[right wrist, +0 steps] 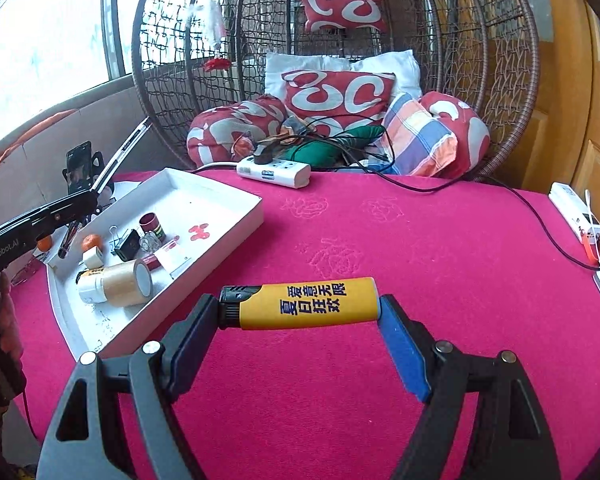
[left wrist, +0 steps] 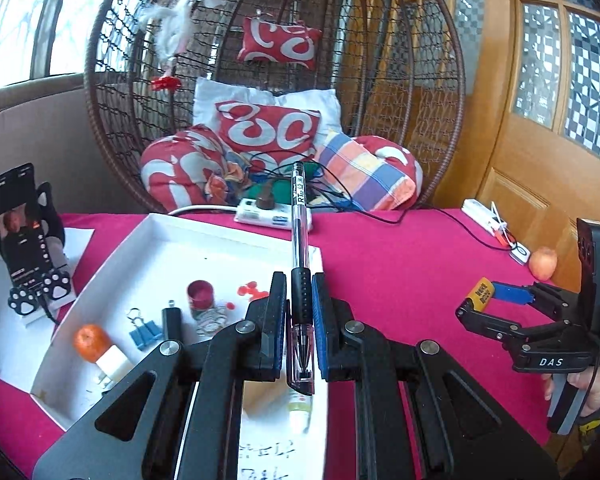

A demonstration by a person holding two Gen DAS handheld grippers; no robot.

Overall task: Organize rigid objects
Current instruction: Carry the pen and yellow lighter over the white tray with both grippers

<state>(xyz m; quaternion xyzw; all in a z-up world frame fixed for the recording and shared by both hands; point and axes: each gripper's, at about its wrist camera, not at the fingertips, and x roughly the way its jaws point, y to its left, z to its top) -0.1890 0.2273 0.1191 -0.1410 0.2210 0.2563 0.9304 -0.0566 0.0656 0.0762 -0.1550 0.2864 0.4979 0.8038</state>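
My left gripper [left wrist: 300, 292] is shut on a clear black-ink pen [left wrist: 299, 216], gripped at its rubber sleeve and pointing forward above the white tray [left wrist: 112, 256]. The pen [right wrist: 120, 152] also shows in the right wrist view. My right gripper [right wrist: 300, 308] is shut on a yellow lighter [right wrist: 308, 303], held endwise between the pads above the pink tablecloth, right of the tray [right wrist: 236, 216]. The lighter [left wrist: 480, 292] and right gripper [left wrist: 478, 300] also show in the left wrist view. The tray holds a red cap [left wrist: 200, 294], a binder clip [left wrist: 144, 332], a tape roll [right wrist: 126, 282] and other small items.
A white power strip [right wrist: 274, 170] with cables lies at the table's far edge. A phone on a paw stand [left wrist: 24, 236] stands left of the tray. A white charger [right wrist: 576, 216] and an apple [left wrist: 543, 263] sit at the right. A wicker hanging chair with cushions [left wrist: 268, 128] is behind.
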